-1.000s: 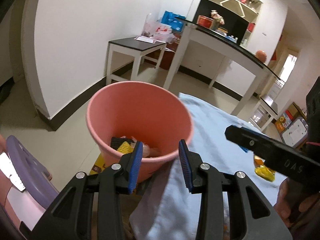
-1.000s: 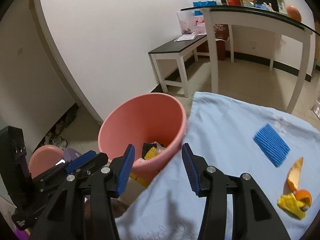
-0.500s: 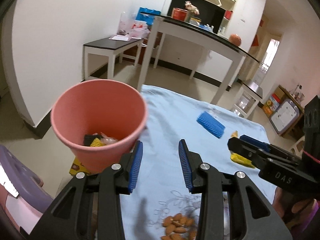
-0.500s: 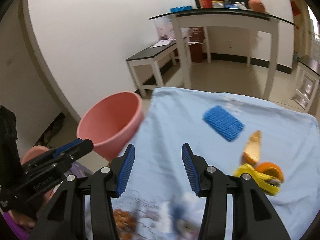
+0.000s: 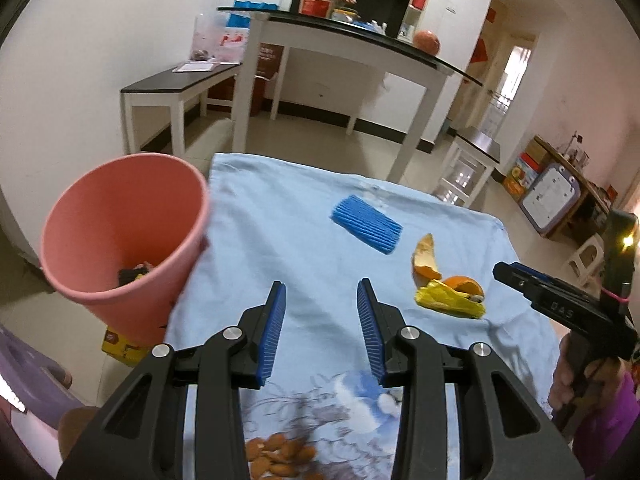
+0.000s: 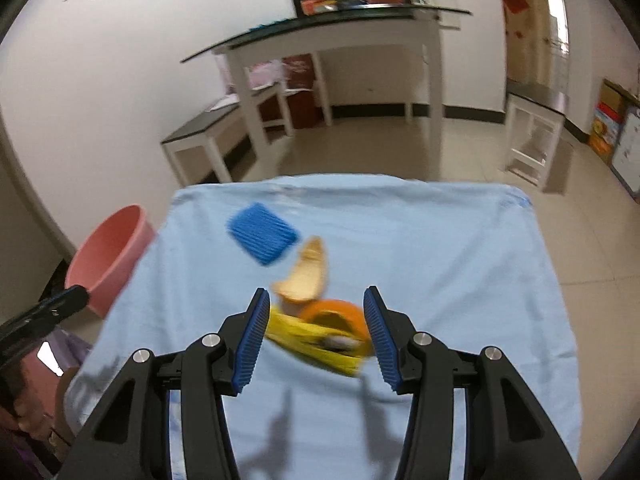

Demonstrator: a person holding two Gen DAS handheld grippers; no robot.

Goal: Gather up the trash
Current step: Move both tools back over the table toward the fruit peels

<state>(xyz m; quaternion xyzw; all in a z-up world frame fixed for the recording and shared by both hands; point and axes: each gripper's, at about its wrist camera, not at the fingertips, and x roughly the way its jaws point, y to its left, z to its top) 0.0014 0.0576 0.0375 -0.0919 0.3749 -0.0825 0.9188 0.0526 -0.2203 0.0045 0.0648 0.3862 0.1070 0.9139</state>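
Closing the empty, parted right gripper [image 6: 316, 334] on the loose yellow wrapper [image 6: 316, 344] risks knocking the orange peel [image 6: 334, 314] aside; left gripper [image 5: 321, 330] likewise empty, parted.

open cloth [image 5: 280, 232] centre, bin [image 5: 120, 232] (left edge) blocking

Both tools swung away from pink bin [image 5: 120, 236], right tool [image 6: 316, 320] now over yellow wrapper [image 6: 316, 344] and orange peel [image 6: 334, 314]

left gripper [image 5: 321, 300] fingers parted, right gripper [image 6: 316, 308] likewise
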